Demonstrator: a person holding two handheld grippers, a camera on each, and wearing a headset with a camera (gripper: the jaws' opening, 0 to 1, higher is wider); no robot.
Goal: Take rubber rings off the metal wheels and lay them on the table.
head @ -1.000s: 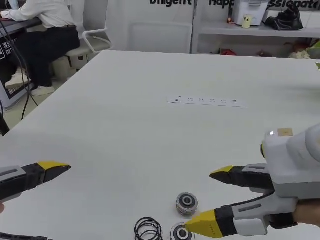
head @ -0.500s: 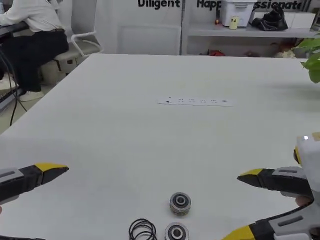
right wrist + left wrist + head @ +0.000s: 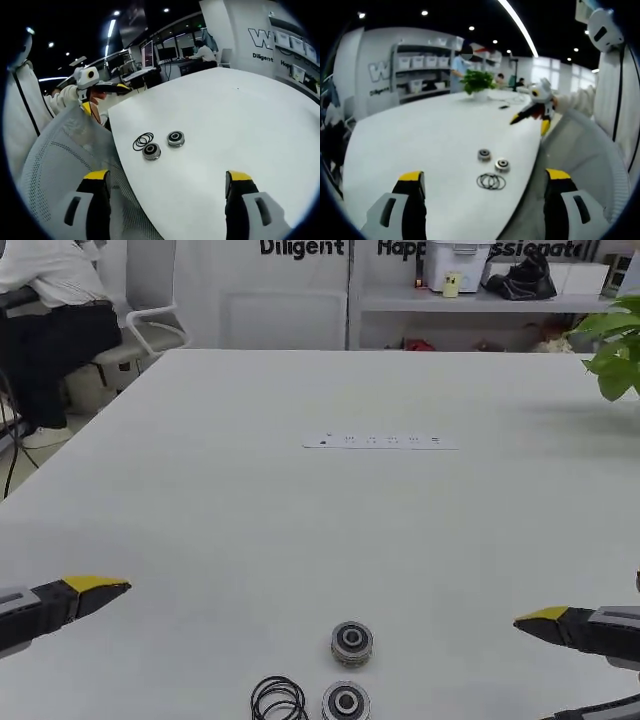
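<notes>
Two metal wheels stand near the white table's front edge, one [image 3: 352, 642] just behind the other [image 3: 346, 703]. Several loose black rubber rings [image 3: 278, 700] lie in a small pile to their left. At far left is my left gripper's yellow upper fingertip [image 3: 100, 587]; at far right, my right gripper's [image 3: 540, 619]. Both grippers are open, hold nothing and stay well apart from the wheels. Ahead of the left gripper [image 3: 484, 176] lie the rings [image 3: 491, 181] and wheels [image 3: 502, 165]. The right gripper [image 3: 168, 175] faces the wheels [image 3: 151, 151] and rings [image 3: 143, 141].
A white power strip [image 3: 380, 441] lies flat at mid-table. A green plant [image 3: 612, 355] stands at the far right edge. Beyond the table are a chair [image 3: 150, 335], a seated person [image 3: 60, 310] and shelves. A mesh chair back [image 3: 60, 160] is near the table's front.
My right gripper has drawn back to the right, away from the wheels, and stays open. The head camera has shifted a little. Wheels, rings and the left gripper keep their places.
</notes>
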